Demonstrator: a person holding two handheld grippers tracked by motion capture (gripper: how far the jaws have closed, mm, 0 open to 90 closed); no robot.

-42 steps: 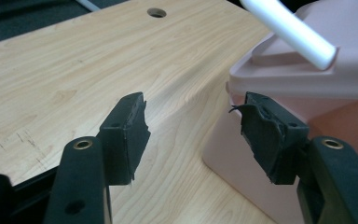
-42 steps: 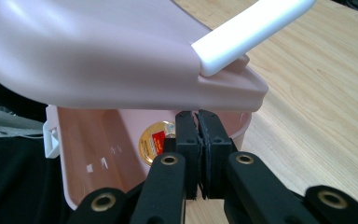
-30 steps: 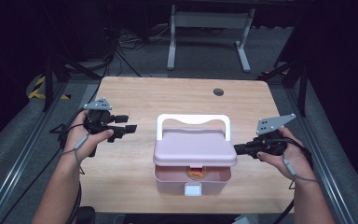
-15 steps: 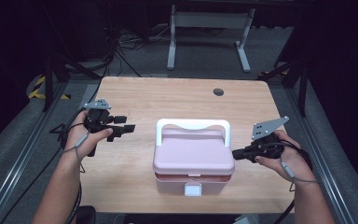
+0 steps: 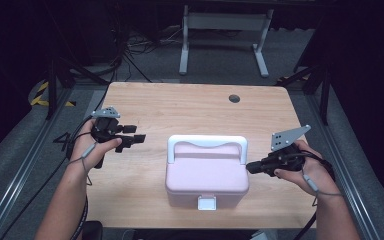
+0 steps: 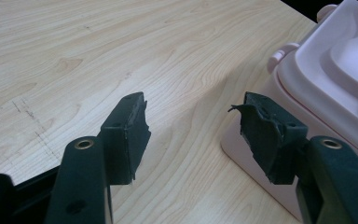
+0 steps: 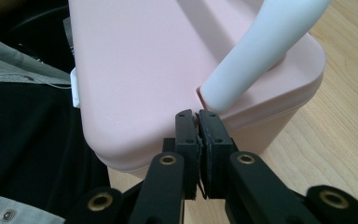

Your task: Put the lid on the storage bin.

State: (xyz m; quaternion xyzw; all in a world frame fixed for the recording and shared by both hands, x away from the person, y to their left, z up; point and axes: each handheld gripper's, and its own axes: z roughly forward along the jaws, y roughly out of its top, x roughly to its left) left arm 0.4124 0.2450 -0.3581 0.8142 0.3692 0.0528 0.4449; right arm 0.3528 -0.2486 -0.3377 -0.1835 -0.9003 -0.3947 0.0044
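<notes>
Since a second ago the pink box (image 5: 207, 172) has had its lid come down: then it stood slightly ajar with something orange showing at the front, and now it sits flat on the base with the white latch (image 5: 206, 202) at the front edge. Both hands rest almost where they were.

From above, the box stands near the person's edge of the wooden table (image 5: 190, 107), roughly in the middle, with its white handle (image 5: 207, 142) folded back over the far side of the lid.

At the box's right side, the right gripper (image 5: 252, 167) points toward it. Seen from the right gripper view, its jaws are pressed nearly together with nothing between them, having eased apart a hair in the last half second; their tips (image 7: 198, 122) lie right at the lid's rim, just below the end of the handle (image 7: 261, 51). Whether they actually touch the lid I cannot tell.

To the left of the box, well apart from it, the left gripper (image 5: 136, 140) is held over the table. Its jaws are spread wide and empty, with bare wood between them (image 6: 193, 130) and a corner of the box (image 6: 326, 88) to one side.
</notes>
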